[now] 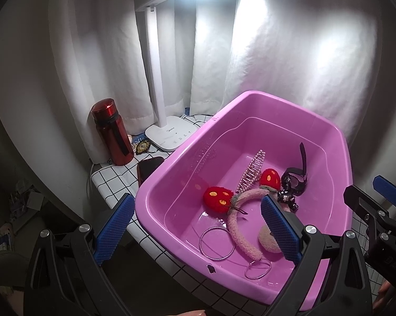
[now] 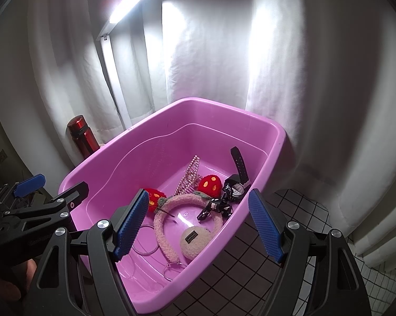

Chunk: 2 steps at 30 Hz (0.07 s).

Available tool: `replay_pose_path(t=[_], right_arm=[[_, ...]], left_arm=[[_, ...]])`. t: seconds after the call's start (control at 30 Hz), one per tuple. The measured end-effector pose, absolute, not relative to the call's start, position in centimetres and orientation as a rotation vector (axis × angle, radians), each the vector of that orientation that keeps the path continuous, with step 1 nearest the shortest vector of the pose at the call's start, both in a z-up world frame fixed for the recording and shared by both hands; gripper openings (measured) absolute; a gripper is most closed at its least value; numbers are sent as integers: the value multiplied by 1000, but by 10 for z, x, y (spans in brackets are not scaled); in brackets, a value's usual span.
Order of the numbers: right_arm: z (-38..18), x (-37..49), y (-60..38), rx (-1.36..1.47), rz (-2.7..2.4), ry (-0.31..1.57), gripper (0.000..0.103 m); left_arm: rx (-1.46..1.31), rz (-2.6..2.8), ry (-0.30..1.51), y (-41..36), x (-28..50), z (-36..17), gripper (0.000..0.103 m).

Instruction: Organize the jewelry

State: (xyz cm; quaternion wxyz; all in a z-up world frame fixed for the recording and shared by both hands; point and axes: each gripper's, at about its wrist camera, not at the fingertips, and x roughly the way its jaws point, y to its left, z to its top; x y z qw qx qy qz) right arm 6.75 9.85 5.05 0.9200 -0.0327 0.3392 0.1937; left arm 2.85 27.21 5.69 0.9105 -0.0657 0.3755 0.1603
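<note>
Inside the pink tub [image 1: 155, 184], we note tangled headband [image 1: 240, 226], hoops [image 1: 217, 243] and watch [image 1: 294, 177]; both grippers' fingers [image 1: 113, 226] [image 2: 266, 226] gape empty, risking snagged lifts.

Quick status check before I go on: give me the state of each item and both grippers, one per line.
left gripper: open, empty
right gripper: open, empty
pink tub: upright on the table, holding the accessories
strawberry headband: lying in the tub
pearl hair clip: leaning on the headband
black watch: in the tub, strap sticking up
desk lamp: on
red bottle: upright, capped
</note>
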Motion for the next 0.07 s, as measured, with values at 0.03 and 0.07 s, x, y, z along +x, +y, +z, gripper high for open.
replay_pose_path(t=[0.03, 0.07], right_arm=[[51, 67, 99, -66, 395, 696, 74], [50, 67, 99, -66, 396, 696, 74]], left_arm=[[-137, 330, 775, 272, 28, 57, 95], [-137, 331, 776, 272, 29, 57, 95]])
